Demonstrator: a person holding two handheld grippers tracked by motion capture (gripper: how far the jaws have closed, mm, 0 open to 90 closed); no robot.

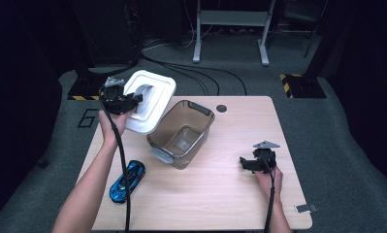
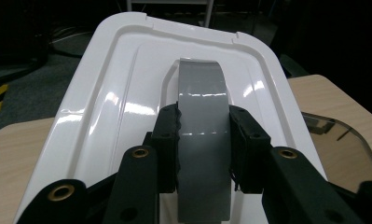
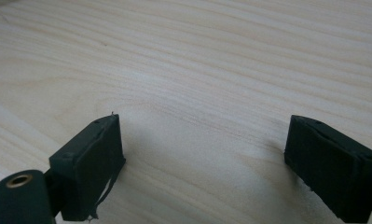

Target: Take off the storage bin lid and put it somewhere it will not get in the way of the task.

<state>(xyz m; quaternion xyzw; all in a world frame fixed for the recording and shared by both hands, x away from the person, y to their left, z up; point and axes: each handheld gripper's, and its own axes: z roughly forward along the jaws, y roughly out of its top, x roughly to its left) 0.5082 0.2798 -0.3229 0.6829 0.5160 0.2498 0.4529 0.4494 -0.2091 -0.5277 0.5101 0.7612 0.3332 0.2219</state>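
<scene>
A white box lid (image 1: pixel 151 99) hangs tilted in the air over the table's back-left corner. My left gripper (image 1: pixel 134 101) is shut on the lid's grey handle (image 1: pixel 143 92). In the left gripper view both pads clamp that grey handle (image 2: pixel 203 135) from either side, with the white lid (image 2: pixel 109 107) spreading behind it. A clear grey-tinted box (image 1: pixel 182 133) stands open and empty on the table, just right of the lid. My right gripper (image 1: pixel 247 164) rests low at the right of the table, open; in the right gripper view (image 3: pixel 204 163) nothing but bare wood lies between its jaws.
A blue toy car (image 1: pixel 127 180) lies near the front left, beside the left forearm. A small grey clip (image 1: pixel 306 208) lies at the table's (image 1: pixel 220 194) front-right corner. A dark round hole (image 1: pixel 221 108) is at the back edge. Cables run across the floor behind.
</scene>
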